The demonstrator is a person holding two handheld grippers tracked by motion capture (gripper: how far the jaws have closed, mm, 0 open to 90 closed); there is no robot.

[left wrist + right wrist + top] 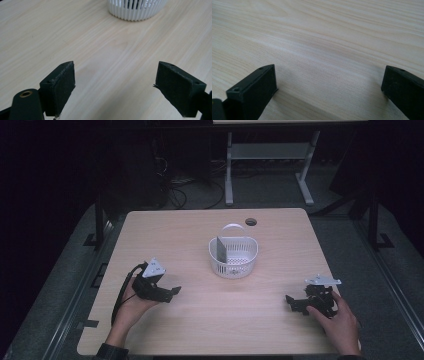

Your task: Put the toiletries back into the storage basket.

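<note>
On the wooden table (200,320), near the middle, stood a white basket (233,257) with a grey flat thing (221,250) leaning inside it (too small to tell what it was). The left gripper (172,292) rested low by the table's left side, well apart from the basket, and its jaws were spread wide with nothing between them. The right gripper (292,302) sat at the right side, also far from the basket. Its jaws were wide apart too, over bare wood.
</note>
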